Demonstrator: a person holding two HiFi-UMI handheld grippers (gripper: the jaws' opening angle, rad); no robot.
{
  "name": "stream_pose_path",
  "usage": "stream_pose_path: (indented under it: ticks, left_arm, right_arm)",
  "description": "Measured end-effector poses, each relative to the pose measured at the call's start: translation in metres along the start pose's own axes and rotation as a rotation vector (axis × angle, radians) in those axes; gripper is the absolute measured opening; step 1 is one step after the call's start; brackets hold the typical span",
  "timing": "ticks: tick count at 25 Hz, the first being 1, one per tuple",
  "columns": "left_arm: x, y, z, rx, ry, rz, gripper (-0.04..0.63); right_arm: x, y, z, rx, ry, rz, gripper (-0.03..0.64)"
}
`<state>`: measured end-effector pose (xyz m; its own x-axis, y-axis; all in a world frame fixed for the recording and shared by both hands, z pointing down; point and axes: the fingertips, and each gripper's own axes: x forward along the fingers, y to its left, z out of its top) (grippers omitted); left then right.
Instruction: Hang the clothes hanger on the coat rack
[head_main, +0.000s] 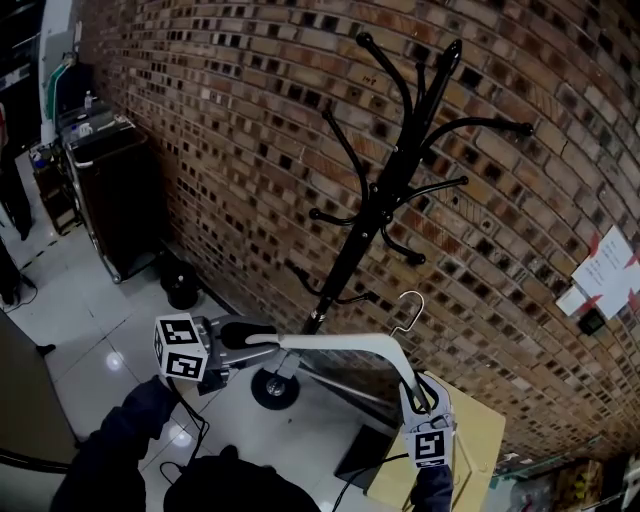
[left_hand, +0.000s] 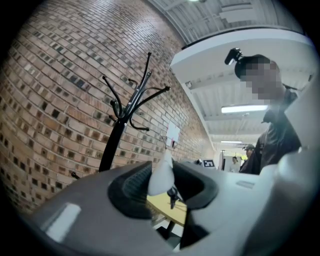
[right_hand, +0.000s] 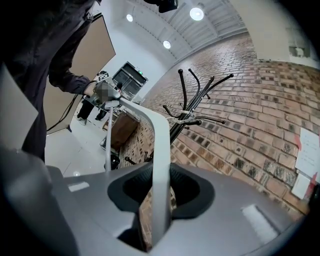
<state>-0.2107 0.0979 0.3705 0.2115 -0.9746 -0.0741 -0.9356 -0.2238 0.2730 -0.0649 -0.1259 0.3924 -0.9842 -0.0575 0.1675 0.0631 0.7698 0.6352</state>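
Though nr coat rack (head_main: 385, 190), hanger (head_main: 330, 343) apart.

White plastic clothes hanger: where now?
Head view, low centre: white plastic clothes hanger held between left gripper and right gripper, in front of the black metal coat rack.

Indoor workspace or lab, brick wall (head_main: 250, 150), glossy white tiled floor (head_main: 90, 330), recessed ceiling lights (right_hand: 196, 13), black coat rack (head_main: 383, 203)
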Motion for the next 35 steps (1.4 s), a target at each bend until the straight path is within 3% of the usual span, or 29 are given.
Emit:
stream_pose_path:
  ticks: [6,13,21,29,35]
  left_arm:
    - [0.032,0.019,0.023,0.032,0.019,-0.022,0.132]
    - [0.068,0.051,0.057,0.071,0.048,0.008,0.132]
    - [0.057,0.059,0.070,0.133,-0.012,0.019,0.129]
    - [0.014,0.074,0.052,0.144,-0.076,0.116,0.129]
    - [0.003,0.080,0.030,0.164,-0.030,0.156,0.130]
  right_arm:
    - [0.021,-0.021,-0.023,0.073,0.018,-0.016,0.110]
    - [0.062,-0.051,-0.044,0.149,0.033,-0.022,0.110]
    - [0.107,-0.069,-0.033,0.069,0.019,0.021,0.110]
    - [0.151,-0.051,-0.018,-0.036,0.015,0.088,0.110]
    - [0.167,-0.037,-0.024,-0.078,0.029,0.070,0.110]
